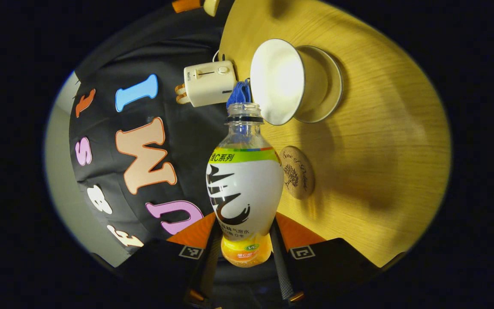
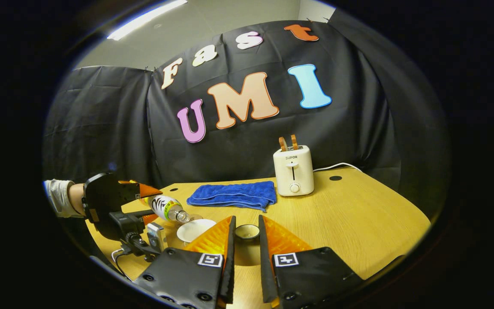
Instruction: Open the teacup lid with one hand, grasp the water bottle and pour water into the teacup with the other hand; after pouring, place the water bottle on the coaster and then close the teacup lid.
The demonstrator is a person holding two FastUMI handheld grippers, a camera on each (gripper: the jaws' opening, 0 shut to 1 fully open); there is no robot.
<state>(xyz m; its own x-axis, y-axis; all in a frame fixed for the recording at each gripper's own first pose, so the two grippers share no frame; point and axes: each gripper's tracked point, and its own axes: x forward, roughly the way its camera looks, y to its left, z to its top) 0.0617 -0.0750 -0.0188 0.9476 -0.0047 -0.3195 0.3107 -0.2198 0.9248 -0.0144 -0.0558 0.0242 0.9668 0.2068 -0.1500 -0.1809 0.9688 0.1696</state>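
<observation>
My left gripper (image 1: pixel 245 227) is shut on a labelled water bottle (image 1: pixel 243 189) with no cap, tipped over on its side. The bottle's mouth sits at the rim of the open white teacup (image 1: pixel 277 81), which stands on a saucer (image 1: pixel 332 81). A round wooden coaster (image 1: pixel 297 172) lies on the table beside the bottle. In the right gripper view, my right gripper (image 2: pixel 246 219) holds the small round teacup lid (image 2: pixel 247 231) between its fingers, above the table and right of the teacup (image 2: pixel 194 229). The left gripper (image 2: pixel 152 205) tilts the bottle (image 2: pixel 167 208) over that cup.
A white toaster (image 2: pixel 293 171) stands at the back of the wooden table (image 2: pixel 358 223), with a folded blue towel (image 2: pixel 232 194) to its left. A person's sleeve and hand (image 2: pixel 60 197) hold the left gripper at the table's left edge.
</observation>
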